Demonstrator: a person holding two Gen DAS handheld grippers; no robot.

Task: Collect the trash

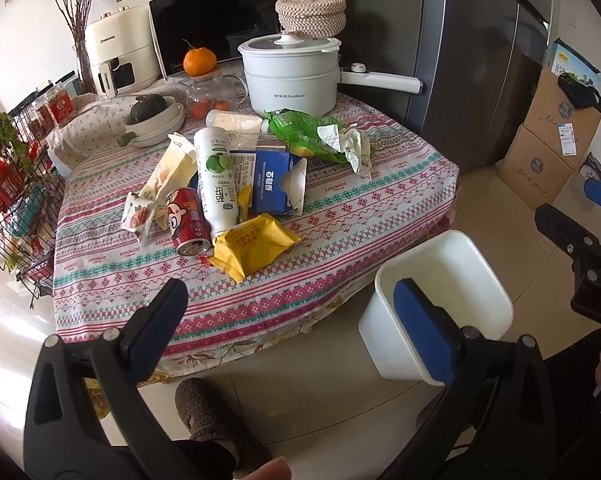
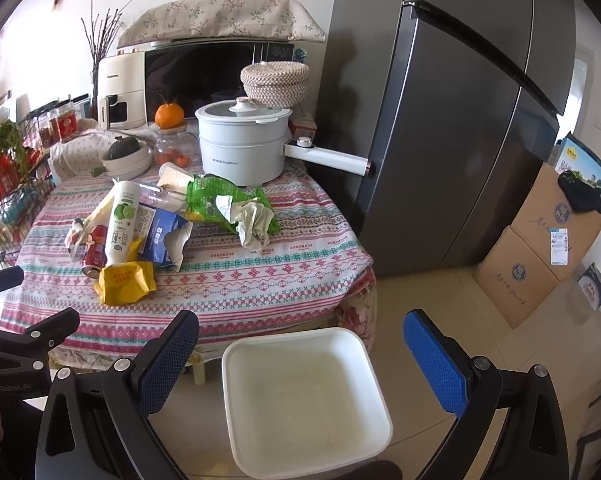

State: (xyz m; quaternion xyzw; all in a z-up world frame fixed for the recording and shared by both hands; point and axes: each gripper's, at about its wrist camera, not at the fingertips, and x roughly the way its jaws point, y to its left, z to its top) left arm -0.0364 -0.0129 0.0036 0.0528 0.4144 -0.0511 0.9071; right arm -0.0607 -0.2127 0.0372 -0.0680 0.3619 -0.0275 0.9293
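Trash is piled on the patterned tablecloth (image 1: 340, 216): a yellow wrapper (image 1: 254, 250) (image 2: 126, 282), a red can (image 1: 186, 222) (image 2: 94, 250), a white lime bottle (image 1: 216, 176) (image 2: 120, 220), a torn blue carton (image 1: 278, 182) (image 2: 164, 238), a green bag (image 1: 304, 136) (image 2: 216, 202) and crumpled paper (image 1: 354, 146) (image 2: 252, 220). A white empty bin (image 1: 452, 280) (image 2: 304, 392) stands on the floor by the table. My left gripper (image 1: 290, 312) is open, held back from the table's front edge. My right gripper (image 2: 300, 350) is open above the bin, holding nothing.
A white electric pot (image 1: 290, 74) (image 2: 242, 144), bowls holding a squash (image 1: 152, 116), a glass teapot with an orange (image 1: 198, 62), a microwave and an air fryer fill the back. A grey fridge (image 2: 460, 120) is right, cardboard boxes (image 2: 540, 240) beyond it, wire racks (image 1: 16, 208) left. A slippered foot (image 1: 212, 420) is below.
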